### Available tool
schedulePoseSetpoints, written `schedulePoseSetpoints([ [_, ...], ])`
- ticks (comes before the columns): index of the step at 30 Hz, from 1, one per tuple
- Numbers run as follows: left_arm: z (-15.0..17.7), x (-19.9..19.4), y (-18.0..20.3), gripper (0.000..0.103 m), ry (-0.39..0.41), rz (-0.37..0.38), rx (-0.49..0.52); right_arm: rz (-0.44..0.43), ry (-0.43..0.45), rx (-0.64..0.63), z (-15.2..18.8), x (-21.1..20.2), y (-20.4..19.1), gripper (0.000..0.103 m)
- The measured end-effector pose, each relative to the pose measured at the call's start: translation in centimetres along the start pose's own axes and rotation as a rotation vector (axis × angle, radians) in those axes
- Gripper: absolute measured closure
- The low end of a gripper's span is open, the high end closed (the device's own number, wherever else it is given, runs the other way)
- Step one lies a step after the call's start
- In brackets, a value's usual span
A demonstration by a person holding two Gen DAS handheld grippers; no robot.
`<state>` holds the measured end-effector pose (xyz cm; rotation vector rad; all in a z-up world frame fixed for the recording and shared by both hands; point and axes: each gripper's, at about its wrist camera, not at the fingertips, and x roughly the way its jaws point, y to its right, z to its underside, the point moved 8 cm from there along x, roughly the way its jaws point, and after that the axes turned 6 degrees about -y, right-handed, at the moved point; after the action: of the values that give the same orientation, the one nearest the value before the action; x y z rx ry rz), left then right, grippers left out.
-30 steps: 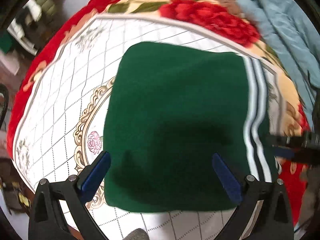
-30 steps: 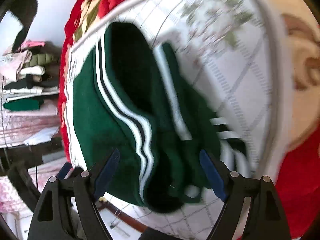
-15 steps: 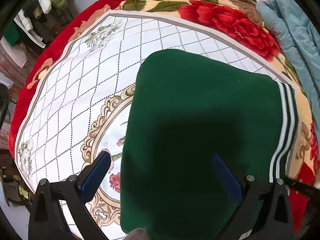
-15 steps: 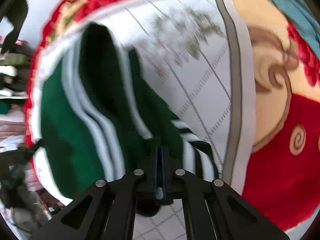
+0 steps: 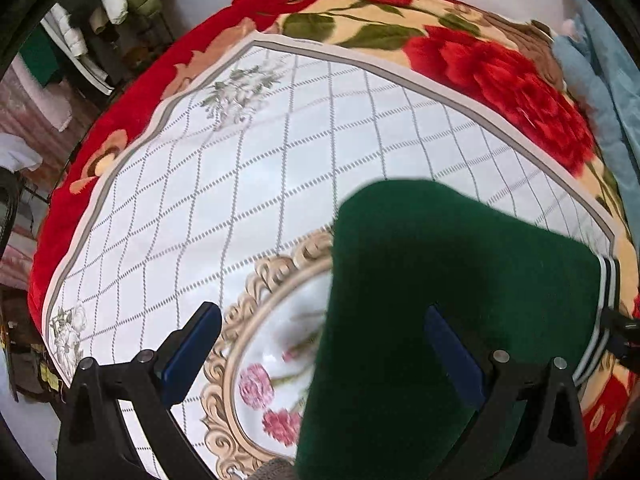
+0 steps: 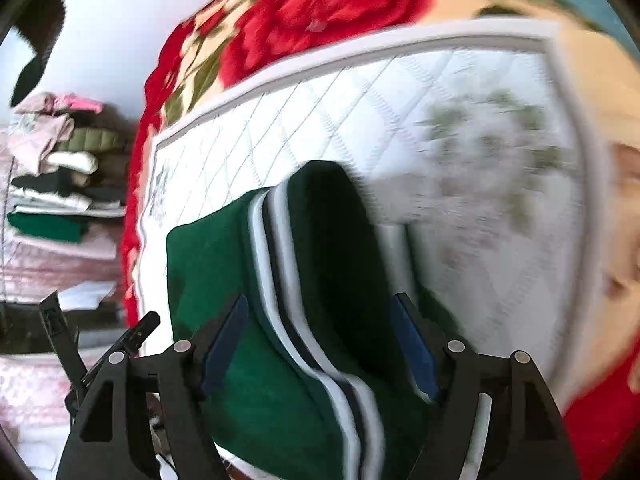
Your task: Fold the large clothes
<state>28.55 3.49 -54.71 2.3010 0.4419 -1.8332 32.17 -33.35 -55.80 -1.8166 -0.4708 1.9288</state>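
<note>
The garment (image 5: 460, 300) lies folded into a compact rectangle on the bed (image 5: 280, 140) (striped trim along one edge). Left gripper (image 5: 320, 356): jaws apart, empty. Right gripper (image 6: 320, 344): jaws just opening, fabric between, unpressed. Folding appears nearly complete.

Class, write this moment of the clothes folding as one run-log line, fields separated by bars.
stage: folding | item: green garment flat on blanket | left gripper: open, empty | right gripper: open, jaws just opened, garment between, unpressed
</note>
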Motion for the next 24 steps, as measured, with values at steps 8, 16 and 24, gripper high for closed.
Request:
schedulePoseSetpoints([
  [8, 0.6, 0.7, -0.9, 0.000, -0.018, -0.014, 0.040, 0.014, 0.092, 0.093, -2.2, -2.0, -1.3, 0.101],
  [16, 4.2, 2.0, -2.0, 0.000, -0.092, -0.031, 0.085, 0.121, -0.001, 0.195, -2.5, -0.2, 3.5, 0.085],
  [24, 8.0, 0.7, -2.7, 0.000, -0.125, -0.010, 0.052, 0.086, -0.115, 0.271, 9.6, -4.0, 5.7, 0.023],
])
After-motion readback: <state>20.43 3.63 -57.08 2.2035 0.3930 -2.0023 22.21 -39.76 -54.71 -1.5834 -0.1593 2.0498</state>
